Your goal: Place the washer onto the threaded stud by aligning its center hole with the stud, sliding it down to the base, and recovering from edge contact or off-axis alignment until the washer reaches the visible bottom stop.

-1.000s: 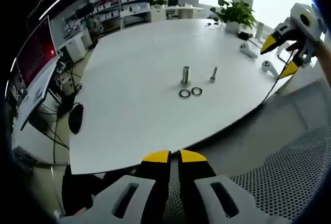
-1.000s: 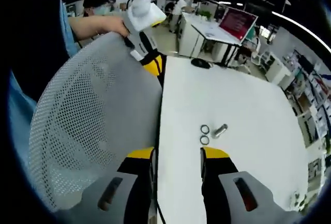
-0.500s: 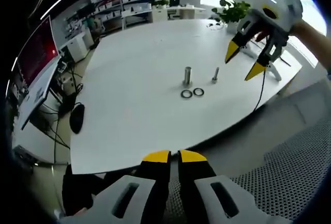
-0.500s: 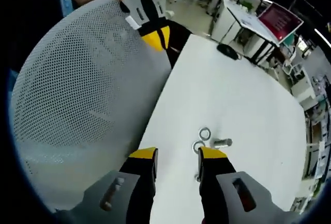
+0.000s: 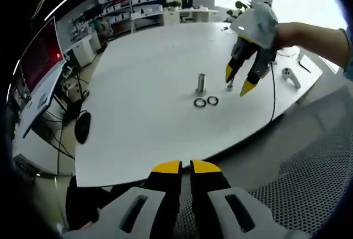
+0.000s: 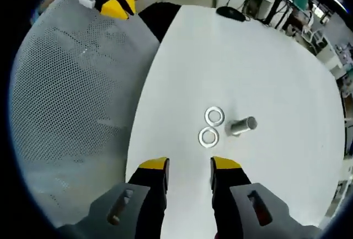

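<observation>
Two metal washers point(image 5: 199, 102) point(image 5: 212, 100) lie side by side on the white table point(image 5: 143, 79). Just beyond them stands a thick metal post point(image 5: 201, 83), with a thin threaded stud point(image 5: 229, 86) to its right. My right gripper point(image 5: 239, 81) hangs open over the stud, tips pointing down, held by a person's hand. In the right gripper view the washers point(image 6: 214, 116) point(image 6: 208, 137) and the post point(image 6: 242, 125) sit just ahead of my open right gripper point(image 6: 189, 164). My left gripper point(image 5: 185, 166) is shut, back from the table's near edge, with nothing in it; the left gripper point(image 6: 116, 0) shows above the chair.
A grey mesh chair back point(image 6: 71, 112) point(image 5: 320, 184) stands against the table's near edge. A white controller point(image 5: 290, 76) lies near the table's right edge. A black mouse point(image 5: 81, 126) sits on a lower desk to the left. Shelves and desks fill the room behind.
The right gripper has come in from the table's far right edge to hang over the stud and washers, staying open. The left gripper has kept still.
</observation>
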Tool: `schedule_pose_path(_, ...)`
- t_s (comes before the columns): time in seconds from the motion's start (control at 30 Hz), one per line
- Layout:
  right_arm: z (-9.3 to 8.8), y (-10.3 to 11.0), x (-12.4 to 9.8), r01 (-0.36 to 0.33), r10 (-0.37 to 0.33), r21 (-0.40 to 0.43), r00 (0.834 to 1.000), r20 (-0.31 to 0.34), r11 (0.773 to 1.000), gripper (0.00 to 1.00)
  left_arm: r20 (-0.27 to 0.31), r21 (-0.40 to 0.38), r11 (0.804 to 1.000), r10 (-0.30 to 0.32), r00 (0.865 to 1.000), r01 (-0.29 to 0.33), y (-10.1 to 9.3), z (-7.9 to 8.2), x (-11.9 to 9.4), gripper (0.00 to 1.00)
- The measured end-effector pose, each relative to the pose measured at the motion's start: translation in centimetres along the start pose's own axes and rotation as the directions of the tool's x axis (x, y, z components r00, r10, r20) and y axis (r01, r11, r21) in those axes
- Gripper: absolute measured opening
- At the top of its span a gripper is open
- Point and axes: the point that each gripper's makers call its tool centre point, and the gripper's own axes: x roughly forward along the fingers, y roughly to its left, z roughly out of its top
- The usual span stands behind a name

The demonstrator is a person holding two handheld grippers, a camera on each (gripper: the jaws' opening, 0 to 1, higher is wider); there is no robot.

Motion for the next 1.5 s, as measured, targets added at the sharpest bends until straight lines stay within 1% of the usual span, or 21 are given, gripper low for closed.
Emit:
schedule_pose_path(0.03, -0.1, -0.2, 0.2, 0.002, -0.002, 0.014, 1.000, -0.006, 1.000, 0.31, 0.000, 0.003, 1.000, -0.005, 1.000, 0.005, -0.1, 0.0, 0.0, 0.03)
schedule_pose_path(0.07, -0.2, -0.5, 0.3, 0.005, -0.004, 0.022, 1.000, -0.016, 1.000, 0.31, 0.021, 0.018, 0.999, -0.037, 0.999, 0.036, -0.6, 0.4, 0.0, 0.04)
schedule_pose_path(0.1, -0.2, -0.6, 0.4, 0.008, -0.007, 0.024, 1.000, -0.021, 1.000, 0.31, 0.047, 0.016, 0.998, -0.054, 0.997, 0.053, -0.9, 0.9, 0.0, 0.06)
schedule_pose_path(0.13, -0.2, -0.7, 0.5, 0.010, -0.010, 0.026, 1.000, -0.026, 1.000, 0.31, 0.050, 0.010, 0.999, -0.048, 0.998, 0.048, -0.8, 0.9, -0.1, 0.08)
schedule_pose_path(0.2, -0.2, -0.8, 0.5, 0.005, -0.004, 0.038, 1.000, -0.031, 0.999, 0.31, 0.040, 0.018, 0.999, -0.038, 0.998, 0.038, -0.6, 0.7, -0.1, 0.09)
schedule_pose_path(0.27, 0.2, -0.5, 0.7, -0.026, 0.028, 0.114, 0.999, -0.016, 0.993, 0.31, 0.019, 0.027, 0.998, -0.049, 0.999, 0.048, -0.8, 0.4, 0.1, 0.09)
schedule_pose_path(0.3, 0.3, -0.6, 0.7, -0.025, 0.027, 0.127, 0.999, -0.018, 0.992, 0.31, 0.015, 0.025, 0.999, -0.048, 0.999, 0.048, -0.8, 0.3, 0.1, 0.09)
schedule_pose_path(0.37, 0.3, -0.8, 1.0, -0.021, 0.023, 0.120, 0.999, -0.022, 0.993, 0.28, 0.013, 0.031, 0.998, -0.053, 0.999, 0.052, -0.9, 0.3, 0.1, 0.10)
schedule_pose_path(0.4, 0.3, -0.8, 1.2, -0.019, 0.023, 0.121, 0.999, -0.029, 0.992, 0.27, 0.002, 0.035, 0.998, -0.058, 0.998, 0.058, -1.0, 0.1, 0.1, 0.10)
schedule_pose_path(0.5, 0.2, -0.9, 2.0, -0.013, 0.019, 0.144, 0.999, -0.039, 0.990, 0.27, -0.021, 0.045, 0.997, -0.061, 0.998, 0.062, -1.1, -0.4, 0.1, 0.12)
schedule_pose_path(0.6, 0.5, -1.2, 2.5, -0.003, 0.009, 0.145, 0.999, -0.044, 0.989, 0.27, -0.025, 0.049, 0.997, -0.065, 0.998, 0.066, -1.2, -0.4, 0.1, 0.13)
schedule_pose_path(0.67, 0.6, -1.6, 3.0, 0.015, -0.007, 0.124, 0.998, -0.067, 0.992, 0.28, -0.023, 0.048, 0.997, -0.065, 0.998, 0.066, -1.2, -0.4, 0.0, 0.14)
schedule_pose_path(0.73, 0.7, -1.8, 3.7, 0.021, -0.011, 0.128, 0.996, -0.084, 0.992, 0.29, -0.017, 0.045, 0.996, -0.071, 0.997, 0.072, -1.3, -0.3, 0.0, 0.15)
schedule_pose_path(0.87, 0.8, -1.7, 5.1, 0.019, -0.003, 0.153, 0.994, -0.108, 0.988, 0.33, -0.024, 0.046, 0.996, -0.071, 0.997, 0.073, -1.3, -0.4, 0.1, 0.16)
schedule_pose_path(0.93, 0.8, -1.5, 5.4, 0.011, 0.006, 0.146, 0.993, -0.117, 0.989, 0.33, -0.022, 0.047, 0.996, -0.071, 0.997, 0.072, -1.3, -0.4, 0.0, 0.18)
schedule_pose_path(0.97, 0.7, -1.7, 5.5, 0.019, -0.001, 0.138, 0.992, -0.127, 0.990, 0.33, -0.018, 0.047, 0.996, -0.071, 0.997, 0.071, -1.3, -0.3, 0.0, 0.19)
schedule_pose_path(1.1, 0.3, -2.4, 5.9, 0.034, -0.014, 0.133, 0.989, -0.148, 0.991, 0.36, -0.023, 0.051, 0.996, -0.076, 0.997, 0.077, -1.4, -0.4, 0.0, 0.23)
schedule_pose_path(1.23, 0.4, -2.6, 6.1, 0.033, -0.013, 0.133, 0.989, -0.149, 0.991, 0.35, -0.005, 0.069, 0.995, -0.077, 0.997, 0.078, -1.5, -0.1, 0.0, 0.22)
schedule_pose_path(1.3, 0.4, -2.6, 6.3, 0.037, -0.017, 0.127, 0.988, -0.152, 0.991, 0.33, -0.007, 0.070, 0.994, -0.081, 0.997, 0.081, -1.5, -0.1, 0.0, 0.22)
schedule_pose_path(1.33, 0.4, -2.8, 6.2, 0.045, -0.027, 0.110, 0.987, -0.159, 0.993, 0.32, -0.010, 0.066, 0.994, -0.081, 0.997, 0.081, -1.5, -0.1, 0.1, 0.22)
schedule_pose_path(1.5, 0.4, -2.7, 6.2, 0.041, -0.023, 0.107, 0.987, -0.160, 0.993, 0.32, -0.007, 0.063, 0.995, -0.078, 0.997, 0.079, -1.5, -0.1, 0.1, 0.22)
